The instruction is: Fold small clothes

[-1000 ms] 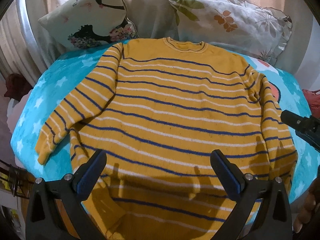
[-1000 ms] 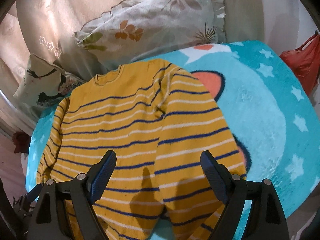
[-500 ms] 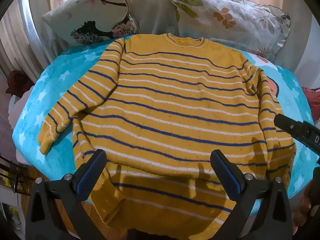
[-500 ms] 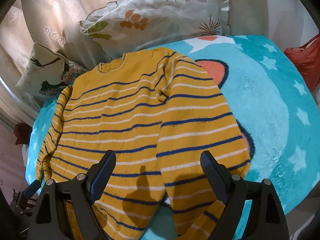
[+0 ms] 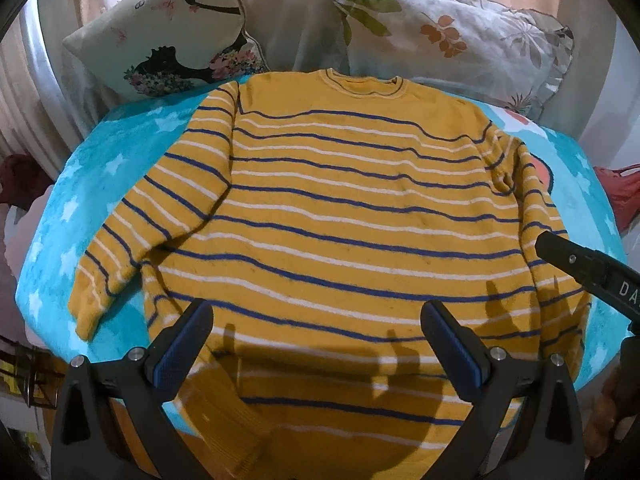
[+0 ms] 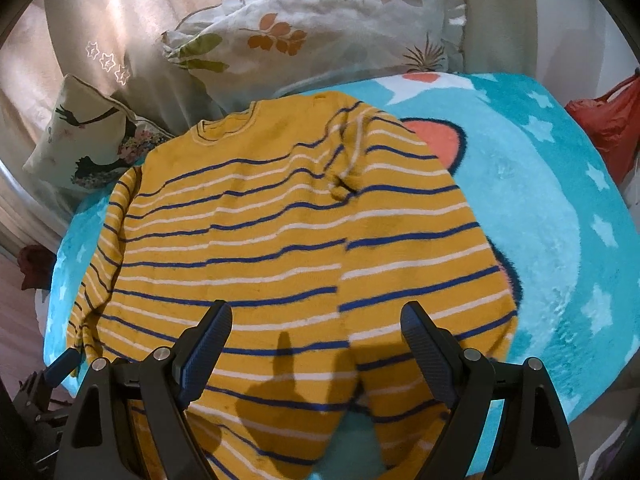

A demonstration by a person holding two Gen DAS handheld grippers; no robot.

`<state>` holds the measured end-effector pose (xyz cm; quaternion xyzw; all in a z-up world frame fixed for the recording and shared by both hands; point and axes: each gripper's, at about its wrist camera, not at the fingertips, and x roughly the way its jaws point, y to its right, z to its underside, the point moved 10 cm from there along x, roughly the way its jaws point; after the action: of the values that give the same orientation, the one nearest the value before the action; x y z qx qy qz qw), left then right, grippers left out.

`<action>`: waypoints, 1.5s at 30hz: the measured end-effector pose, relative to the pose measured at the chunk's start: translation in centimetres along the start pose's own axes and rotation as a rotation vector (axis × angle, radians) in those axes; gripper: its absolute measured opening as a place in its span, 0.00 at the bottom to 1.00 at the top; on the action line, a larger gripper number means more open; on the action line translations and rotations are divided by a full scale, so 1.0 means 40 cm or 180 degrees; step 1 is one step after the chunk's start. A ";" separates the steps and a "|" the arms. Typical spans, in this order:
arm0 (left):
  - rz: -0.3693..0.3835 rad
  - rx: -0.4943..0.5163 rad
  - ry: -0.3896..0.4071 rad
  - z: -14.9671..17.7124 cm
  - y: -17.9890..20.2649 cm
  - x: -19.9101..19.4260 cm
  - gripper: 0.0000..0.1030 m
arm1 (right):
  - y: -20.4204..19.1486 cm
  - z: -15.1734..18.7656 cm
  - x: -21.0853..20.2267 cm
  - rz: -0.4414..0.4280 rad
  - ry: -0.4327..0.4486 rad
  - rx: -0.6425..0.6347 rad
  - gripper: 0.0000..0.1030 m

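Two pillows [image 5: 448, 40] back a star-patterned turquoise blanket [image 6: 560, 208]; both tools [image 5: 316, 340] [image 6: 316, 344] gape wide, empty.

Yellow striped sweater [image 5: 340, 216] flat, unfolded

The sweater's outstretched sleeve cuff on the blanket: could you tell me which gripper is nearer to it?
Left. The left gripper hovers over the hem just beside the sleeve cuff; the right gripper is across the sweater, by the opposite sleeve.

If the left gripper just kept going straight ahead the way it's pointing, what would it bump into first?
Most likely the yellow striped sweater spread on the blue blanket. The left gripper is open and empty, aimed at the sweater's lower body; exact depth is hard to judge.
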<state>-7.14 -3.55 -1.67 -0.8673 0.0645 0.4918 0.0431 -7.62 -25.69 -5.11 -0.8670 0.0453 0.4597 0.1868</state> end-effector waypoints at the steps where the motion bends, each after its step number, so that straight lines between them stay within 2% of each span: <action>1: 0.0011 0.0018 0.0006 -0.004 -0.008 0.000 1.00 | -0.013 -0.001 0.002 0.0014 0.0007 -0.0004 0.87; 12: 0.0277 0.0271 -0.0063 -0.035 -0.063 0.025 1.00 | -0.092 0.021 0.030 0.0188 -0.0037 0.0188 0.87; 22: 0.0478 0.0422 -0.0135 -0.055 -0.076 0.049 1.00 | -0.115 0.024 0.023 0.0347 0.0024 0.0334 0.87; 35: 0.0579 0.0410 -0.0187 -0.069 -0.076 0.071 1.00 | -0.123 0.017 0.027 0.0446 0.0031 0.0360 0.87; 45: 0.0553 0.0364 -0.0189 -0.077 -0.071 0.076 1.00 | -0.111 0.009 0.030 0.0446 0.0033 0.0355 0.87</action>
<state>-2.55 -1.37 -2.68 -0.8396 0.1660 0.5147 0.0516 -6.09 -21.34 -5.02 -0.8524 0.1323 0.4639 0.2019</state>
